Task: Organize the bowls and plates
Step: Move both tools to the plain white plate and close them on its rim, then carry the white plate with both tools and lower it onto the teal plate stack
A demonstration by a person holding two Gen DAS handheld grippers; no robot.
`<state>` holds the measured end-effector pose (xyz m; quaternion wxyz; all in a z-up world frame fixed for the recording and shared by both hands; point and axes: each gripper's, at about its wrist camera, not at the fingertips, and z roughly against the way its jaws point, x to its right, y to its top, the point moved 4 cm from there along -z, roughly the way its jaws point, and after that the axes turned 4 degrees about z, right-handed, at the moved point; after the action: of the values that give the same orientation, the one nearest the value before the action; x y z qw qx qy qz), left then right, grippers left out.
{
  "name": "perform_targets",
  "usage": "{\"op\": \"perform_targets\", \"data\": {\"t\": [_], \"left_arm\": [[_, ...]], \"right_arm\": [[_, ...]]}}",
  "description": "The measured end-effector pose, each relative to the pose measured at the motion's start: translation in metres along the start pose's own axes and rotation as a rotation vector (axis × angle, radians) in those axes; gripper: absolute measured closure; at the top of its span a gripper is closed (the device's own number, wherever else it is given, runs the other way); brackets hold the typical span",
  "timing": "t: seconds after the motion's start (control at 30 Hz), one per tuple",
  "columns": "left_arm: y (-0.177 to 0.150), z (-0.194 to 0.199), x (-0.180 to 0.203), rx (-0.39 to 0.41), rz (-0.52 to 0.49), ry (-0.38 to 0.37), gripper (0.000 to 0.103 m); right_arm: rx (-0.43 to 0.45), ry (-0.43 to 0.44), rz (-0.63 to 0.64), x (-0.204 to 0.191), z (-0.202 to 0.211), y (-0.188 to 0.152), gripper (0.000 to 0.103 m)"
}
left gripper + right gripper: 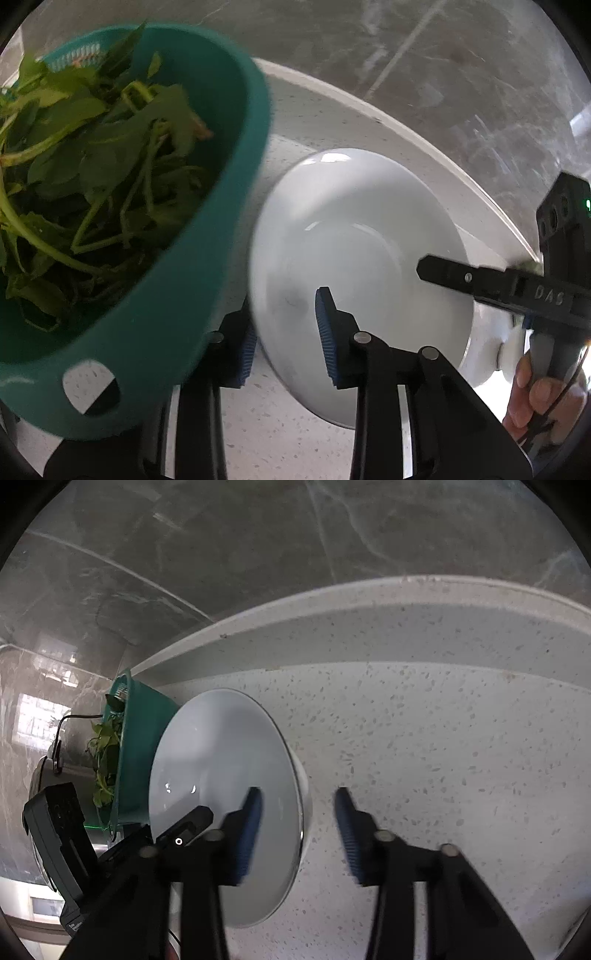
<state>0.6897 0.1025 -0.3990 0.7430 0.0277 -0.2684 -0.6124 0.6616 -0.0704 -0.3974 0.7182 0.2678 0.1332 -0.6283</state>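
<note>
— Though blurred, the white bowl [354, 273] looks glossy and plain, on the speckled counter [443, 760] right of the teal colander [207, 258]. And the jaws?

— Left gripper [286, 338] and right gripper [299, 830] straddle opposite rims; contact unclear.

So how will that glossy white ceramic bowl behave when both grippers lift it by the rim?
The glossy white ceramic bowl is probably rigid but slippery, given its glaze highlights. Thin rim grips could let it tilt. Likely breakable if dropped on the speckled stone counter.
</note>
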Motion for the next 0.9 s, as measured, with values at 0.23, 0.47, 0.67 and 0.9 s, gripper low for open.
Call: {"op": "perform_targets", "data": {"t": [0.23,0.47,0.67,0.9], "left_arm": [[0.013,-0.019,0.003,-0.02,0.01,-0.028,0.079],[0.016,-0.033,0.017,-0.031,-0.013,-0.035,0.079],[0.012,-0.03,0.029,-0.029,-0.041,-0.047,0.079],[0.001,-0.016,0.044,-0.028,-0.086,-0.068,0.079]], "right_arm": [[-0.011,-0.026,0.024,-0.005,-0.007,-0.003,0.09],[0.005,-0.051,0.025,-0.009,-0.005,-0.014,0.089],[0.025,-0.058,0.012,-0.012,0.003,-0.024,0.089],[0.074,-0.08,0.026,-0.019,0.034,-0.04,0.088]]}}
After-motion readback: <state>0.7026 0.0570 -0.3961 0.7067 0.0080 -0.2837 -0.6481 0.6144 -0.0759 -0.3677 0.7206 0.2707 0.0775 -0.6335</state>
